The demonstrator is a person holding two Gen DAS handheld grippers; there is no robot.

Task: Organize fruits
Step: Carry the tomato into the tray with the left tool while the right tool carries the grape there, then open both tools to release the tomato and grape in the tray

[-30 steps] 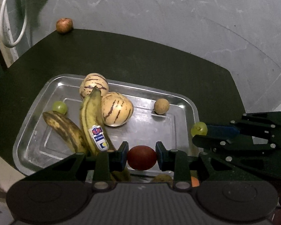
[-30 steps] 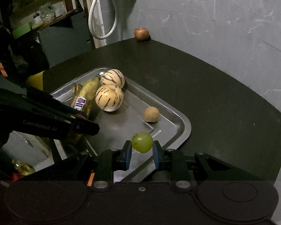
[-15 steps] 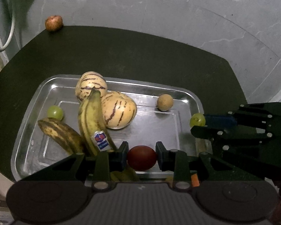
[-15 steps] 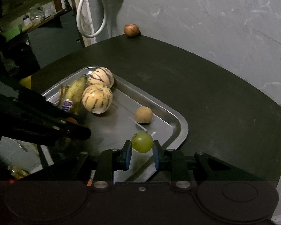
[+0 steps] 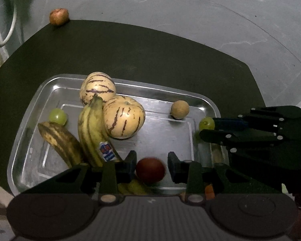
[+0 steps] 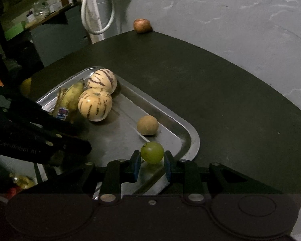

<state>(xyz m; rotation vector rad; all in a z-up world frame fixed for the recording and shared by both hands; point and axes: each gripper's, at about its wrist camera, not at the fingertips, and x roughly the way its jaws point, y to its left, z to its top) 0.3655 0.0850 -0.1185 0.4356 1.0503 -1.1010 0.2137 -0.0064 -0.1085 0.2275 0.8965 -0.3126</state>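
A steel tray (image 5: 162, 92) on the dark table holds two striped melons (image 5: 123, 118), two bananas (image 5: 90, 128), a green grape (image 5: 57, 116) and a small tan fruit (image 5: 180, 109). My left gripper (image 5: 151, 167) hangs over the tray's near edge and its jaws are opening. A dark red fruit (image 5: 150, 169) sits between the pads, blurred, with a gap at the right pad. My right gripper (image 6: 152, 158) is over the tray's right corner (image 6: 192, 140). It is shut on a second green grape (image 6: 152, 152), its jaws just starting to ease.
A brownish round fruit (image 5: 58, 16) lies at the table's far edge against the grey wall. White tubing (image 6: 94, 20) hangs at the back left. The left gripper's black frame (image 6: 40, 132) covers the tray's near left part. Dark tabletop (image 6: 230, 100) stretches to the right.
The left jaws have widened off the red fruit, which now looks blurred. The right gripper has carried its grape slightly lower over the tray corner.
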